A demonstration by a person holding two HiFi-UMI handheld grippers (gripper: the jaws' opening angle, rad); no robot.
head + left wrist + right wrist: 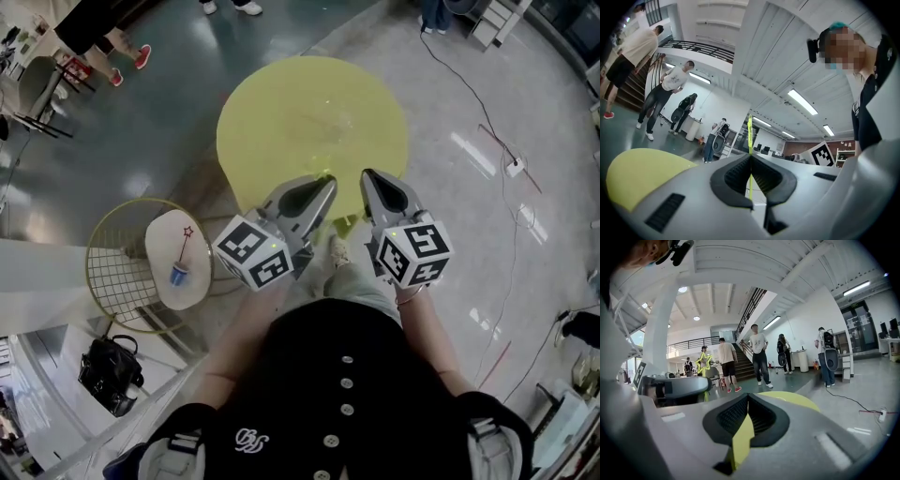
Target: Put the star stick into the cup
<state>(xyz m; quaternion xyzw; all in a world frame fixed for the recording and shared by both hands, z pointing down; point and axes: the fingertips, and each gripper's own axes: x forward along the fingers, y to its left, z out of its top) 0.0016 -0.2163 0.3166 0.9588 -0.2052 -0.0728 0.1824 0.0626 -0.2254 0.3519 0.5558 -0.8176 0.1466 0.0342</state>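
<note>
So, OP here: where was the star stick (750, 133) at that point, and what were the grippers doing?

Reply: Honestly, not close to done. The yellow stick was pinched in the left gripper (324, 186), jaws pressed together on the thin shaft. The shaft ran straight up past the tips toward 12 o'clock in the left gripper view. In the right gripper view you could see its yellow star poking up above the left gripper, around 9 o'clock. The cup (178, 274) was well apart from all that. It sat on a small white side table (161, 239), off at 9 o'clock from the left gripper in the head view. It already had a red star stick (185, 247) standing in it, tilted a bit.

OP: And the right gripper (367, 180)?

Reply: Jaws closed too, tips touching. Some yellow showed in the slit behind the tips, but I couldn't tell if that was something held or just the round yellow table (300, 112) beyond. Pose-wise, both bare forearms (427, 337) came forward from the black buttoned top (347, 394), elbows bent and close to the torso. The grippers sat side by side, near but apart, over the table's 6 o'clock edge. The left pointed to about 1 o'clock and the right to 11, so the noses angled in. Both were tipped upward, since each gripper view caught plenty of ceiling.
</note>
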